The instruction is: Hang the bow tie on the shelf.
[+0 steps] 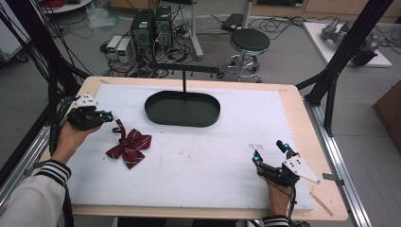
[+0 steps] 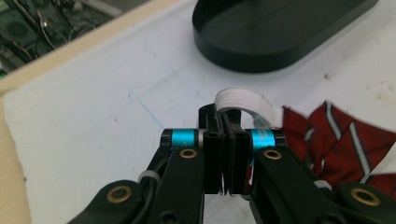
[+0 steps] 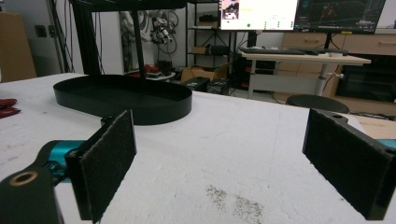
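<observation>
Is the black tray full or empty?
Empty. The black tray has a bare floor around its post; the bow tie lies outside it.

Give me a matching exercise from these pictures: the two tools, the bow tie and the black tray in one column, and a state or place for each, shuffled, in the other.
Things:
1. left tool
2. right tool
3. bow tie
4. black tray

States or places:
A. lies on the white mat near the left side
B. jaws wide apart, holding nothing
C. stands at the far middle of the mat, a post rising from it
D. jaws closed on a white elastic strap

Pairs: 1-D, 2-B, 3-A, 4-C
</observation>
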`<state>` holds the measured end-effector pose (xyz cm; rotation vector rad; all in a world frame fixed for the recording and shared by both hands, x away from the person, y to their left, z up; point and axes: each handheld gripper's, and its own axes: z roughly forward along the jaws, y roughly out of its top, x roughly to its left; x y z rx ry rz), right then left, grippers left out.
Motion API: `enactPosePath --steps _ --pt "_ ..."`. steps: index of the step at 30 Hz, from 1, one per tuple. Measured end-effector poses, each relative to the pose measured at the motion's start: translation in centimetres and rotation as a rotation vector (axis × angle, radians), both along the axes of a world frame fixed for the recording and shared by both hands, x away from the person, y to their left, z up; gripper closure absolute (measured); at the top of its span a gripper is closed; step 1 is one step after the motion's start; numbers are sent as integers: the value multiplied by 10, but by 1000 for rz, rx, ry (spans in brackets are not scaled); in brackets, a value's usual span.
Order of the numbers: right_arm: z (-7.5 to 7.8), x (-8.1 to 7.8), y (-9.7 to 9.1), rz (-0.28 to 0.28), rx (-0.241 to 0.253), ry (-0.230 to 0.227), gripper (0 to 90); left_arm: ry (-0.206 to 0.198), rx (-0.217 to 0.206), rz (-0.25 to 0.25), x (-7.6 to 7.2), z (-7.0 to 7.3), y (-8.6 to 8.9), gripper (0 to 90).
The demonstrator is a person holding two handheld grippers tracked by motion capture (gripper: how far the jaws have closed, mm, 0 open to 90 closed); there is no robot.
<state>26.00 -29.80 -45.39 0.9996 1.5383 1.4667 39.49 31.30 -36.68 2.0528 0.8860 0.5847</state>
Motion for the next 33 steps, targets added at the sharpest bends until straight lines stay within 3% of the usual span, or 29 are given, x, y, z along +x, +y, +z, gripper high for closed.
enactPosePath --steps 1,7,18,29,33 --pt "0 0 0 -1 1 1 88 -18 -24 -5 0 6 -2 875" --pt "0 0 0 -1 2 2 88 -54 -72 -12 2 20 -8 875" --pt "0 0 0 -1 7 6 88 -130 -100 -52 10 57 -33 875" --pt "0 0 0 2 11 5 88 -188 -130 -75 20 78 -54 875" --pt "0 0 0 2 10 5 88 -191 -145 -71 25 83 -59 875"
